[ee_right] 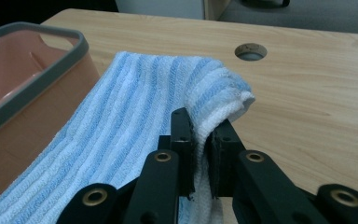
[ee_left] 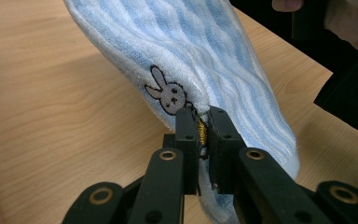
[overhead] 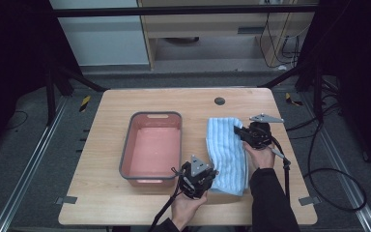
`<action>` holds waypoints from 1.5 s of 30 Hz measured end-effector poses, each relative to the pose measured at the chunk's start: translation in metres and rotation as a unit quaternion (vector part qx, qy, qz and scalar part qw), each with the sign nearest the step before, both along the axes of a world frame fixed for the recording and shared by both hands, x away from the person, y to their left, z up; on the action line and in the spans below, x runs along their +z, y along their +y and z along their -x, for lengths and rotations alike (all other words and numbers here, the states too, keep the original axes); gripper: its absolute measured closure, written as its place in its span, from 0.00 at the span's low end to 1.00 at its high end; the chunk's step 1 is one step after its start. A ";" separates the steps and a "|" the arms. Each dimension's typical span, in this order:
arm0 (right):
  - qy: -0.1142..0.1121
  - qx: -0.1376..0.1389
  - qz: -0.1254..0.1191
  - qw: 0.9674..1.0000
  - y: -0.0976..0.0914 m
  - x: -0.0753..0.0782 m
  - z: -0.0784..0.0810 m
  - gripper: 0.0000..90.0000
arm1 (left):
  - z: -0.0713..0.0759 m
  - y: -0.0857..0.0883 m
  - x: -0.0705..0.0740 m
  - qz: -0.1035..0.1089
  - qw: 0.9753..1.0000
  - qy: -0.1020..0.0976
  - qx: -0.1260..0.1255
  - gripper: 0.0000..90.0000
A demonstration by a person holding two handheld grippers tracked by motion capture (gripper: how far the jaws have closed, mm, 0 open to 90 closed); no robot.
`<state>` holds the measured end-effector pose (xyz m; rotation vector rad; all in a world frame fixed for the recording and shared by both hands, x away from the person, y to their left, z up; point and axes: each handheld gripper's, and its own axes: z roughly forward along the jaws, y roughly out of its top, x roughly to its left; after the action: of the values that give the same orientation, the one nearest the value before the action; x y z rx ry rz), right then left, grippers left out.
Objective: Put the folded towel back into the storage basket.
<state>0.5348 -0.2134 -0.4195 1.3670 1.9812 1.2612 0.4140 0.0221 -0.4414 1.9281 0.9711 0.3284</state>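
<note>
A blue-and-white striped towel (overhead: 227,152) lies lengthwise on the wooden table, right of a pink bin. My left gripper (overhead: 211,175) is shut on the towel's near left corner; in the left gripper view the cloth (ee_left: 205,60), with a small embroidered rabbit (ee_left: 168,94), rises from between the pinched jaws of that gripper (ee_left: 204,122). My right gripper (overhead: 237,130) is shut on the towel's far right corner. In the right gripper view a fold of the towel (ee_right: 135,112) bunches up between the closed jaws of this gripper (ee_right: 202,127).
A pink bin with a grey rim (overhead: 126,153) stands empty at the table's middle left, close beside the towel; its rim (ee_right: 37,79) appears at the left in the right gripper view. A round cable hole (overhead: 219,101) sits near the table's far edge. Cables trail off the table's right side.
</note>
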 end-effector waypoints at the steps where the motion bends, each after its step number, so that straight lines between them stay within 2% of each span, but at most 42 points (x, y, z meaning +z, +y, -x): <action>1: -0.002 -0.001 -0.001 1.000 0.001 0.004 0.001 0.92 | 0.000 0.001 0.002 0.001 1.000 -0.001 0.000 0.93; 9: -0.013 -0.001 0.001 1.000 0.009 0.022 0.000 0.92 | 0.000 0.012 0.018 0.005 1.000 -0.015 0.003 0.93; 14: -0.029 0.001 0.005 1.000 0.019 0.042 0.001 0.92 | -0.001 0.027 0.036 0.008 1.000 -0.025 0.010 0.93; 21: -0.050 0.010 0.007 0.999 0.041 0.068 -0.001 0.92 | 0.001 0.045 0.057 0.009 0.999 -0.043 0.019 0.93; 29: -0.067 0.017 0.007 0.998 0.063 0.088 -0.002 0.92 | 0.002 0.063 0.073 0.002 0.998 -0.056 0.027 0.93; 45: -0.090 0.031 -0.010 0.995 0.102 0.101 -0.007 0.92 | 0.003 0.108 0.092 -0.005 0.996 -0.072 0.050 0.93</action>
<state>0.5414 -0.1118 -0.3183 1.1655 1.9040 1.3840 0.4115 0.1303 -0.3492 1.8398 0.9733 0.5241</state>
